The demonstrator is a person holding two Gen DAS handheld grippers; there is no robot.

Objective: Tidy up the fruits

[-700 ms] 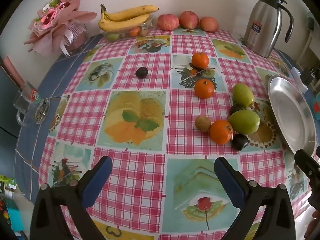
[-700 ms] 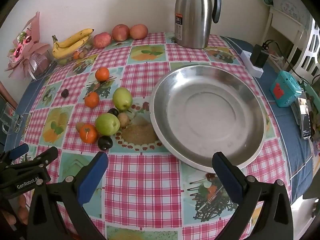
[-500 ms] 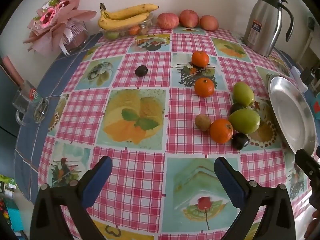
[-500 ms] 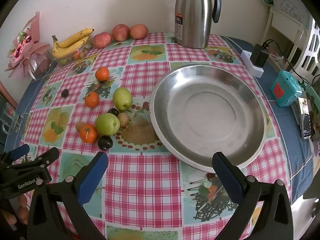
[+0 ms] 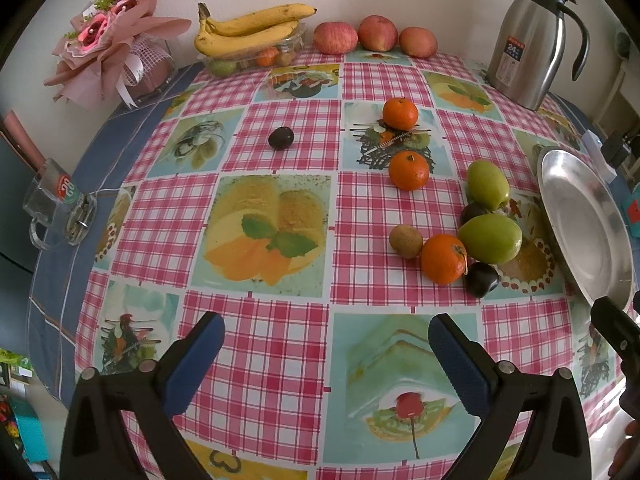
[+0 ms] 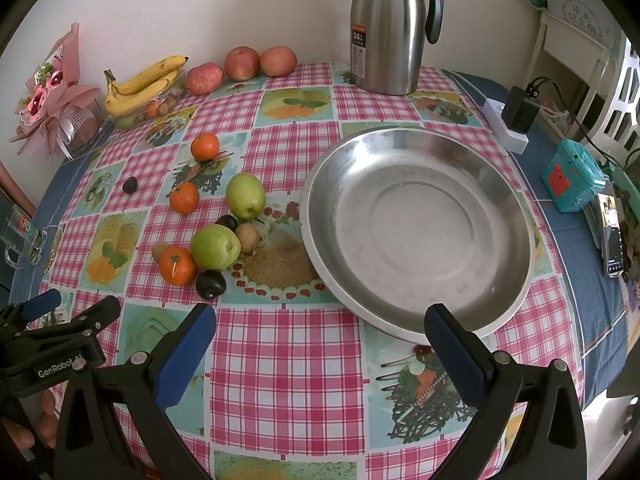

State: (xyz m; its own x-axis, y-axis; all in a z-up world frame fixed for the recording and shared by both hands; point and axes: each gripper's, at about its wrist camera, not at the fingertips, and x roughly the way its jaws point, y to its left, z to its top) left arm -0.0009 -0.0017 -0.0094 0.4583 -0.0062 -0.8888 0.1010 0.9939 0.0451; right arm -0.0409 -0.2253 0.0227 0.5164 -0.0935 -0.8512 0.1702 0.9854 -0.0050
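My right gripper [image 6: 320, 344] and left gripper [image 5: 326, 354] both hang released above the checked tablecloth [image 5: 280, 336]. Only my right view shows the whole round steel dish [image 6: 416, 236]; smooth green apples [image 6: 216, 246], dimpled tangerines [image 6: 178, 266] and dark plums [image 6: 211, 284] cluster just left of it.

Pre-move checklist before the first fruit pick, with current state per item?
1. Left gripper open, nothing between its pads: ok.
2. Right gripper open, nothing between its pads: ok.
3. Steel plate holds no fruit: ok.
4. Nearest pick, dark plum, lies loose on the tablecloth with open cloth in front of it: ok.
5. Near orange free of neighbours: not ok, it sits against the green apple.
6. Fruit firmness: cannot tell.
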